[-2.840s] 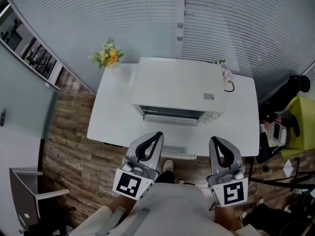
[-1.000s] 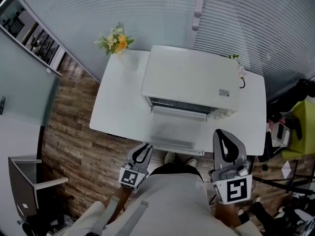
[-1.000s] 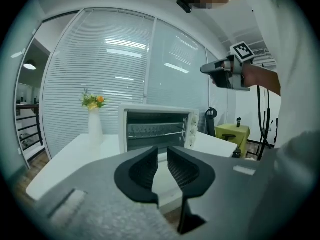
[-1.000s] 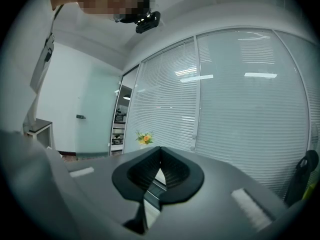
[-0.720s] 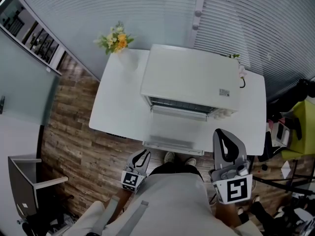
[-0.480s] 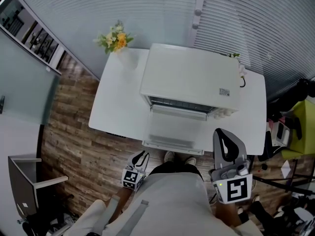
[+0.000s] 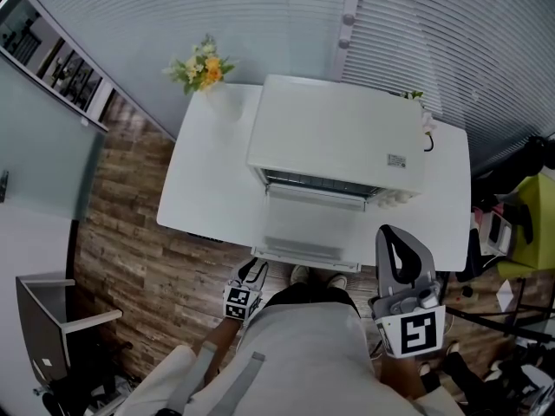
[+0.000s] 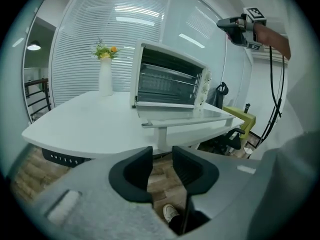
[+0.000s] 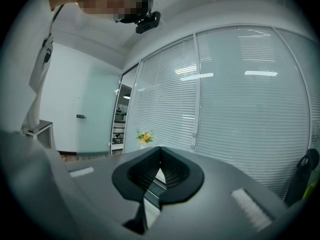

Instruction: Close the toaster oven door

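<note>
left gripper point(image 7: 254, 269) lower, jaws just opening, empty | right gripper point(image 7: 392, 237) clenched | oven door point(image 7: 303, 228) down, vase point(image 8: 105, 77) near

The white box-shaped toaster oven point(image 7: 338, 137) stands on the white rounded counter point(image 7: 204, 198) before me, toward its back and right of the middle. Its glass drop-down door point(image 7: 303, 232) lies open and flat in front of it, reaching about to my edge of the counter. The white vase of yellow flowers point(image 7: 204, 69) stands at the far left corner, left of the oven.
</note>
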Tool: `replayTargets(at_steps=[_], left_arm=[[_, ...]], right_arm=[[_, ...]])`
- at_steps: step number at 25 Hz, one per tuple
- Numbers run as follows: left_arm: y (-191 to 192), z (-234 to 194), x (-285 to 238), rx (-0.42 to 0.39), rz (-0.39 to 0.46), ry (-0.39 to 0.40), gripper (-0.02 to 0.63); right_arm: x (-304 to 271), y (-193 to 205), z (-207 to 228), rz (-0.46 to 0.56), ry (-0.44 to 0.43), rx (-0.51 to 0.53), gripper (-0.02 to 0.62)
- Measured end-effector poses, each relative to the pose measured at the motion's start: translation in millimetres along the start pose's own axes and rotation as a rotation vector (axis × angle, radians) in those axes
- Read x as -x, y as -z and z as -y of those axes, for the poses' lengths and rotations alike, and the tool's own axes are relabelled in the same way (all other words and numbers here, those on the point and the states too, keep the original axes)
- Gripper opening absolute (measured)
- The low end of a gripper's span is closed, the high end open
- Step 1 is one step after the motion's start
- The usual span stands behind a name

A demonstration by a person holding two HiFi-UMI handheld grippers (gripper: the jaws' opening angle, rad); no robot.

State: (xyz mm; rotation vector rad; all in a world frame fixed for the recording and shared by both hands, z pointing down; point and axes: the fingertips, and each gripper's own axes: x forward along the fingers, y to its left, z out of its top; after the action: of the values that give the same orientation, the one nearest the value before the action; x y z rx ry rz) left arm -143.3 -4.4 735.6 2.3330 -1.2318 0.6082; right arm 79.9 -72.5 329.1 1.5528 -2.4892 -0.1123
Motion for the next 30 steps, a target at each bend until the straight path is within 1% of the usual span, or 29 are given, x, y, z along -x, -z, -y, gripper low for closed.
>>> replayTargets(at_steps=[9,15,20,30], left_arm=[[-6.9,1.7,-8.4,0.003,0.005,0.004,0.122],[-15.8,4.2,-6.7,0.008,0.038,0.016,0.12],[-20.0,4.2,-3.0,0.003,0.047,0.011,0.118],[-41.1,6.5,7.1,0.042,0.114,0.042,0.12]], right_arm=[[3.8,1.5,2.0,-0.002,0.018,-0.005,0.004],[5.7,2.7,1.9,-0.004,0.025,-0.009,0.003],[7.4,1.7,1.8,-0.001,0.027,-0.01,0.003],[6.3,0.8,-0.5,-0.001,0.026,-0.012,0.003]])
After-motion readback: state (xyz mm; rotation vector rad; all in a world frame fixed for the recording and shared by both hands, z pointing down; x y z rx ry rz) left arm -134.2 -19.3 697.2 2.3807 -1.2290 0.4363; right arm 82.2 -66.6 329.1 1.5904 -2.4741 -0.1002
